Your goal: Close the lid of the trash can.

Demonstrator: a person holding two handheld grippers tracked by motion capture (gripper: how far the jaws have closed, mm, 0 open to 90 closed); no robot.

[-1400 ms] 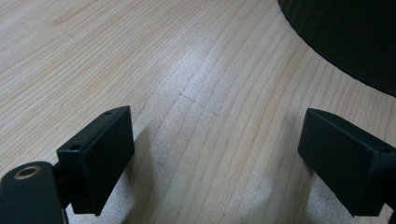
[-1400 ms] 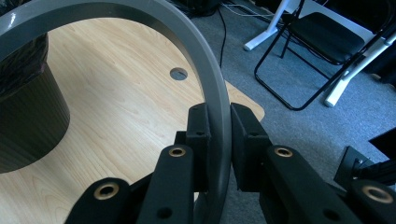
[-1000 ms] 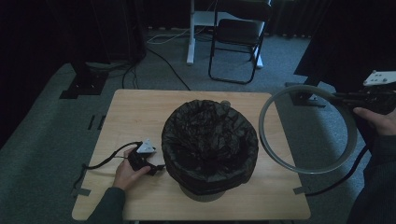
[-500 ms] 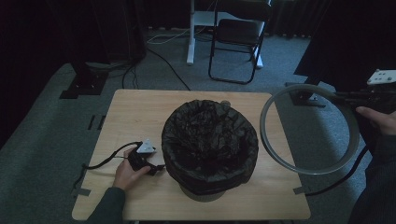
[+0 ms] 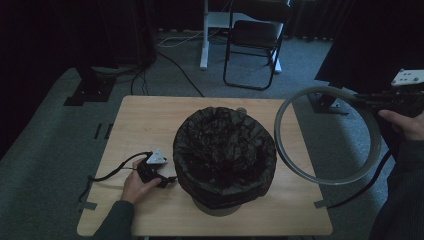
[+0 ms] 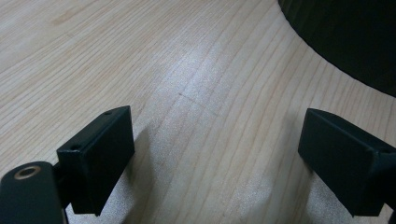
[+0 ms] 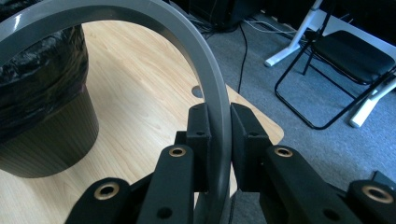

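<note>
A round bin (image 5: 224, 161) lined with a black bag stands on the wooden table (image 5: 145, 125); its dark wall (image 7: 42, 135) shows in the right gripper view. My right gripper (image 7: 219, 123) is shut on a large grey ring (image 7: 205, 60), held in the air past the table's right edge (image 5: 327, 135). My left gripper (image 5: 152, 170) rests on the table left of the bin, jaws open and wide apart over bare wood (image 6: 212, 130), with nothing between them. The bin's edge (image 6: 345, 42) shows at the upper right of the left gripper view.
A folding chair (image 5: 255, 40) and a white desk leg (image 5: 205, 35) stand on the grey carpet behind the table. Cables run across the floor at the back left. A small hole (image 7: 198, 91) lies in the tabletop near its far edge.
The right hand with the ring has drifted slightly up and to the right. The left gripper has stayed in place.
</note>
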